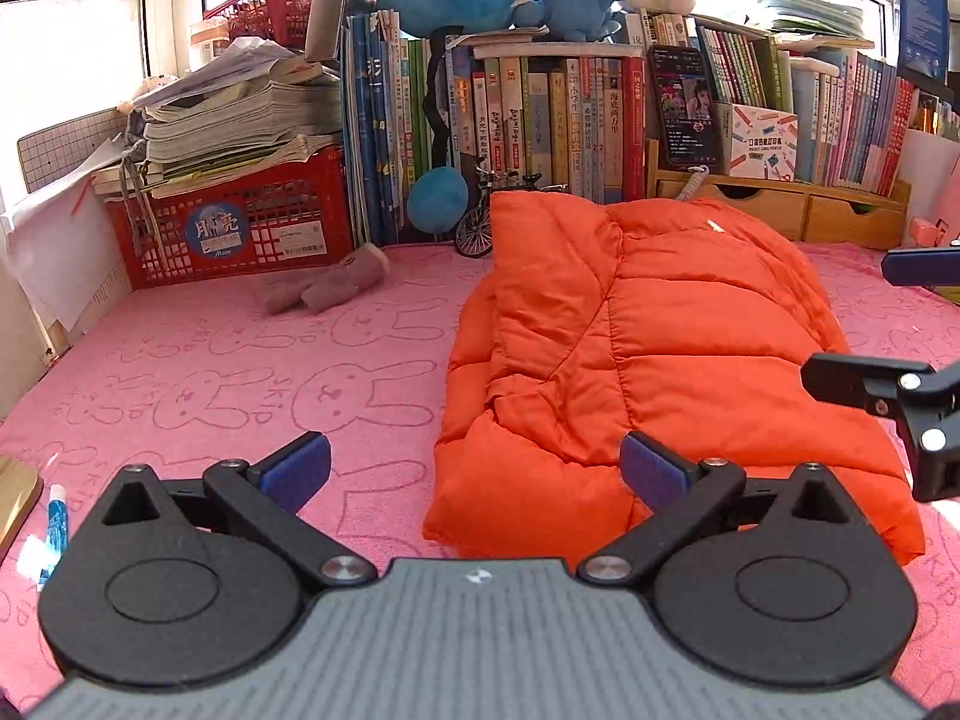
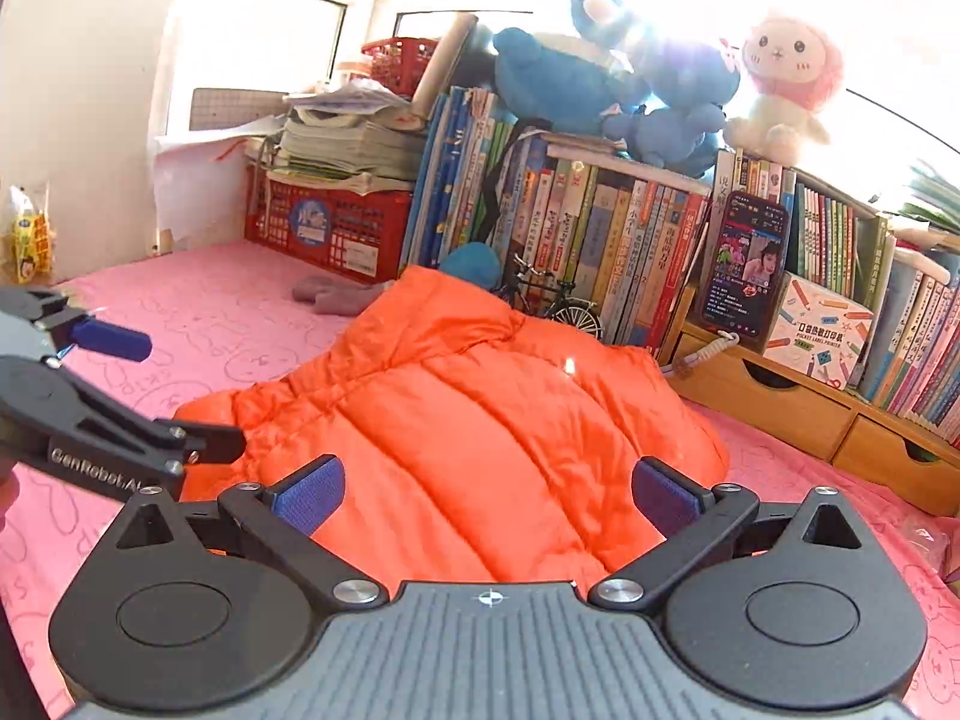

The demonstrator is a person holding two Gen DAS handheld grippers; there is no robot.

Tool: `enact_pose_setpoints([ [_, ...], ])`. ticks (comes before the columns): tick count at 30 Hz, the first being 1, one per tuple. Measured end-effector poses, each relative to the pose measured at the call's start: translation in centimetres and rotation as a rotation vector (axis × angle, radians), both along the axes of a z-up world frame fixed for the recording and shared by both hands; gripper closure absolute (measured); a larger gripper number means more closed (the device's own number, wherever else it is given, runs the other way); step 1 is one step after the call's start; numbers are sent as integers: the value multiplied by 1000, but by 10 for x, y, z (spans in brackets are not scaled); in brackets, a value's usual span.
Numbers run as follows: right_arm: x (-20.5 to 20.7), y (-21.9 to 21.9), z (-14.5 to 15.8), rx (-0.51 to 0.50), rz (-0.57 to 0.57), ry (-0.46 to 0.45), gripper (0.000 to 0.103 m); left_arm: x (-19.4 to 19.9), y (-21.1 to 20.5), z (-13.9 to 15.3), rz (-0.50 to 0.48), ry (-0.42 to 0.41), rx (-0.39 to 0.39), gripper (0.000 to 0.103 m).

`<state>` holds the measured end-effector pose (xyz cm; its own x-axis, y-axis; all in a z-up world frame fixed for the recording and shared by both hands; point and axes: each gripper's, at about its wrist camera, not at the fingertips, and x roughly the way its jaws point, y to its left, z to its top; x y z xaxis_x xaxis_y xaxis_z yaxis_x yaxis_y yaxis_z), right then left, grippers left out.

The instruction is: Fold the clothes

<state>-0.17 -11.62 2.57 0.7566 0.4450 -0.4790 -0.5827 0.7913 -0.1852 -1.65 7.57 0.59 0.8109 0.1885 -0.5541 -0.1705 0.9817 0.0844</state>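
Observation:
An orange puffer jacket lies bunched and partly folded on the pink rabbit-print cloth. My left gripper is open at the jacket's near left edge, and nothing sits between its blue pads. In the right wrist view the jacket fills the middle, and my right gripper hovers open over its near part, with the pads clear of the fabric. From that view the left gripper shows at the jacket's left side. The right gripper shows at the far right in the left wrist view.
A red crate stacked with papers stands back left. Rows of books, a phone, a model bicycle and wooden drawers line the back. A grey plush piece lies behind. A small tube lies front left.

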Motion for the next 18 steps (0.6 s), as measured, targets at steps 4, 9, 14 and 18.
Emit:
enact_pose_setpoints([
  [4, -33, -11, -6, 1, 13, 24, 0, -4, -11, 3, 3, 14, 64, 0],
  [9, -43, -19, -17, 44, -24, 87, 0, -5, -10, 2, 0, 46, 22, 0],
  [14, -39, -24, -30, 76, -75, 149, 0, -7, -6, 1, -4, 65, -24, 0],
  [18, -40, -28, -37, 90, -94, 169, 0, -8, -4, 1, 11, 66, -11, 0],
])
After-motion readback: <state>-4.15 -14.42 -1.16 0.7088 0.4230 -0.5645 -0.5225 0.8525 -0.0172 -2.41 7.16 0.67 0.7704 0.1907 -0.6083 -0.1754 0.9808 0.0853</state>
